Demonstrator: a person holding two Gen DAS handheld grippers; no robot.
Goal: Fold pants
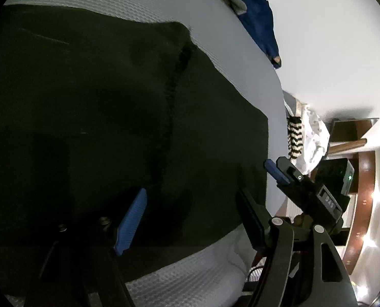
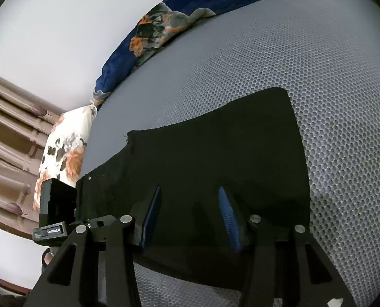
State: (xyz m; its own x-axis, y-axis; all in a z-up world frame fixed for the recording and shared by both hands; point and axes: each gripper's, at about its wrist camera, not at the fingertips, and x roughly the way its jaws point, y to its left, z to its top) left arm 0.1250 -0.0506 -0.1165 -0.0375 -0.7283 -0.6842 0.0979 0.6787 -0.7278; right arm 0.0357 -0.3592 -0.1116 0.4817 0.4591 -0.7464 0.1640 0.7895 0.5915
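Black pants (image 1: 100,107) lie flat on a grey-white waffle bedspread (image 1: 128,2). A dark seam runs down their middle in the left wrist view. My left gripper (image 1: 190,215) is open just above the pants' near edge, its blue-padded fingers (image 1: 131,222) spread wide. The other gripper's blue-tipped fingers (image 1: 275,171) show at the pants' right edge. In the right wrist view the pants (image 2: 215,158) lie folded on the bedspread (image 2: 305,58), and my right gripper (image 2: 190,217) is open over their near edge, holding nothing.
A blue floral blanket (image 2: 164,25) lies along the bed's far side by the white wall. A floral pillow (image 2: 64,151) sits at the left. The left gripper's body (image 2: 54,204) is at the pants' left end. Clothes (image 1: 307,135) and wooden furniture (image 1: 364,174) are beside the bed.
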